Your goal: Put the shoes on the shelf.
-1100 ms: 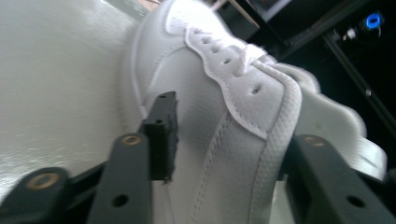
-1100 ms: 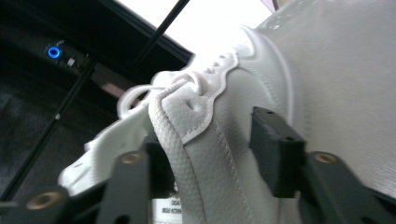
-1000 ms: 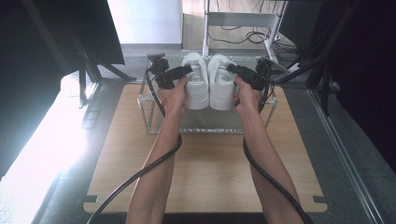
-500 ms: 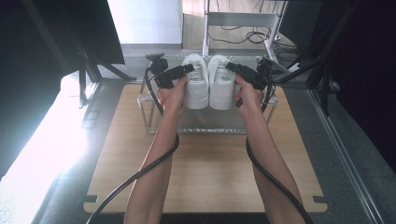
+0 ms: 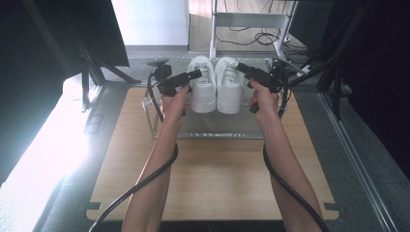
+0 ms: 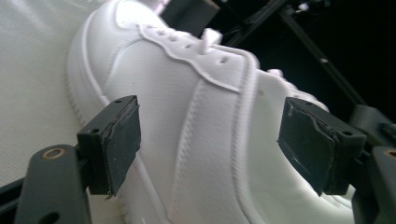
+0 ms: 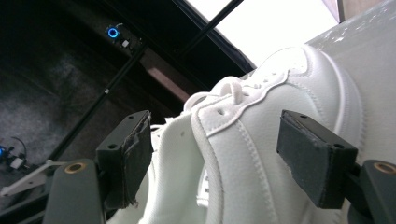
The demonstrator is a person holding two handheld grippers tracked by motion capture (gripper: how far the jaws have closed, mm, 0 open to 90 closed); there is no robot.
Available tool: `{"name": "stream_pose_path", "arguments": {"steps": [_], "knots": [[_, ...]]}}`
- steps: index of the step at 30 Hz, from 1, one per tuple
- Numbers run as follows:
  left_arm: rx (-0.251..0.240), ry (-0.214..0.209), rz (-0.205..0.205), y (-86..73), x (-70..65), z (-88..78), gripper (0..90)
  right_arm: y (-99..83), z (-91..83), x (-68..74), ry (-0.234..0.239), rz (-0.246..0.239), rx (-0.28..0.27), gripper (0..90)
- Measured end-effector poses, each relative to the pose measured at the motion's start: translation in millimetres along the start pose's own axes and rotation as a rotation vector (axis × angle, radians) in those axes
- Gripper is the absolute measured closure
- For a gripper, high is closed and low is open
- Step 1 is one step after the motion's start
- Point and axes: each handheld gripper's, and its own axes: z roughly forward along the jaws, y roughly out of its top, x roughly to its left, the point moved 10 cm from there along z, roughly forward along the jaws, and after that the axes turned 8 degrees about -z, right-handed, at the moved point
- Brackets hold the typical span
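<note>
Two white sneakers stand side by side on a low clear rack (image 5: 217,129) at the far end of the wooden table. My left gripper (image 5: 197,74) reaches in at the outer side of the left sneaker (image 5: 203,92). In the left gripper view that sneaker's side (image 6: 205,116) lies between the jaws of the left gripper (image 6: 212,142), whose pads stand clear of it; the jaws have just been opening. My right gripper (image 5: 240,67) meets the right sneaker (image 5: 229,89) the same way. The right gripper (image 7: 224,156) has also just been opening, with the sneaker's heel collar (image 7: 252,154) between its pads, untouched.
The wooden table (image 5: 217,183) stretches toward the person, whose forearms and trailing black cables cross it. Dark stands and tripod legs (image 5: 89,72) flank the rack on both sides. A white metal frame (image 5: 251,19) with floor cables stands behind.
Both hands stay in place beside the sneakers, and the sneakers have not shifted on the rack.
</note>
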Motion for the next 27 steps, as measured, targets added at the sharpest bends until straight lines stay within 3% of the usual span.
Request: {"name": "stream_pose_path", "arguments": {"steps": [2, 8, 13, 27], "knots": [[-0.010, -0.010, 0.007, 0.8, -0.6, -4.7, 20.7, -1.9, -3.0, -3.1, 0.000, 0.003, 0.008, 24.9], [-0.036, -0.060, 0.036, 2.2, -3.6, -21.2, 21.0, -6.4, -14.9, -7.8, 0.062, 0.021, 0.009, 27.6], [-0.041, -0.075, 0.077, -1.3, -3.0, -33.7, 17.8, -8.0, -26.3, -11.6, 0.076, 0.009, 0.010, 26.8], [-0.023, -0.114, 0.110, -22.5, 6.2, -53.8, 15.4, -19.4, -56.6, -14.8, 0.100, -0.033, 0.042, 24.8]]}}
